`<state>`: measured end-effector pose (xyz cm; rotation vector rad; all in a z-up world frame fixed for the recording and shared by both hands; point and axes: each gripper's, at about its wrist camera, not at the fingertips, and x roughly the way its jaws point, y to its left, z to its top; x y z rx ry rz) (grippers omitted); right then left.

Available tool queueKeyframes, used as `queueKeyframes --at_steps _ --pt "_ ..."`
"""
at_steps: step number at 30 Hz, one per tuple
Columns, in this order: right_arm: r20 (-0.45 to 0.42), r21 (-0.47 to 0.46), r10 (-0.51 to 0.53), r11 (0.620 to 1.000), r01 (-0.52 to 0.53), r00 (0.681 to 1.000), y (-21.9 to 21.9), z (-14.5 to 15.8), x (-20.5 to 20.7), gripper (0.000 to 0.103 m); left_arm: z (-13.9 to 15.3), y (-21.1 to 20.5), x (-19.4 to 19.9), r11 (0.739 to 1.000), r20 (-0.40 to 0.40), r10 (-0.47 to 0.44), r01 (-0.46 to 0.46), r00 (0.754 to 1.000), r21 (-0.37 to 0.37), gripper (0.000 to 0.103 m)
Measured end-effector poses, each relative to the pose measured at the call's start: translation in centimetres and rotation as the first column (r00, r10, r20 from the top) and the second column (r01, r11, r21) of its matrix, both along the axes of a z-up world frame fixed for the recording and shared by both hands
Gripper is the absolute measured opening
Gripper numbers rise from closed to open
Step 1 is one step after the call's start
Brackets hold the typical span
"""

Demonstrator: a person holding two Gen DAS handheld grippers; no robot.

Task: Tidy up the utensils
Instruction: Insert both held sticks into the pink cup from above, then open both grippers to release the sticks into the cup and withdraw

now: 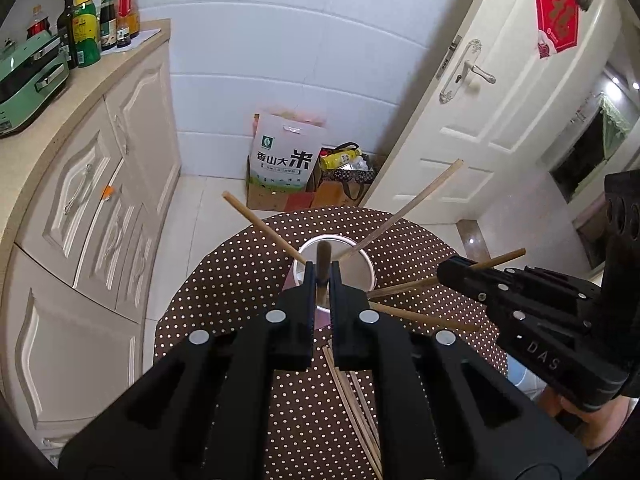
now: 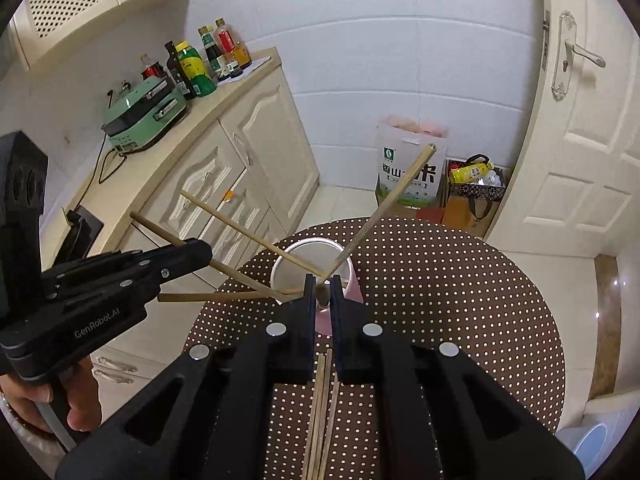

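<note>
Left wrist view: left claw (image 1: 322, 276) and right claw (image 1: 442, 276) each pinch a light, stiff chopstick (image 1: 322, 266) over the cup (image 1: 370, 270) at twelve o'clock; grip mid-shaft.

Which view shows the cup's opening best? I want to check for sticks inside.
The right wrist view: the cup rim is mostly open to sight. In the left wrist view the left gripper covers its near side.
</note>
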<state>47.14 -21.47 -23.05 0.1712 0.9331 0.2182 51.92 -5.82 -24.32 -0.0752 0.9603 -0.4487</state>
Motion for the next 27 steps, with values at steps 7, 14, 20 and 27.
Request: queueKeyframes --at_steps 7,14,20,27 --pt "0.012 0.037 -0.027 0.999 0.027 1.000 -0.8 0.9 -0.8 0.009 0.5 0.5 -0.8 1.000 0.011 -0.004 0.004 1.000 -0.004 0.011" --pt "0.054 0.061 -0.059 0.997 0.056 0.997 -2.0 2.6 -2.4 0.024 1.8 2.1 -2.7 1.000 0.061 0.027 -0.027 0.998 0.001 0.049" --pt "0.081 0.078 -0.105 0.992 0.098 0.991 -4.0 3.2 -4.1 0.027 2.8 3.8 -4.7 0.997 0.104 0.060 -0.054 0.993 -0.058 0.055" --pt "0.031 0.069 -0.139 0.988 0.136 0.990 -5.7 1.1 -5.5 0.028 1.7 3.9 -6.8 0.995 0.119 0.074 -0.065 0.990 -0.074 0.059"
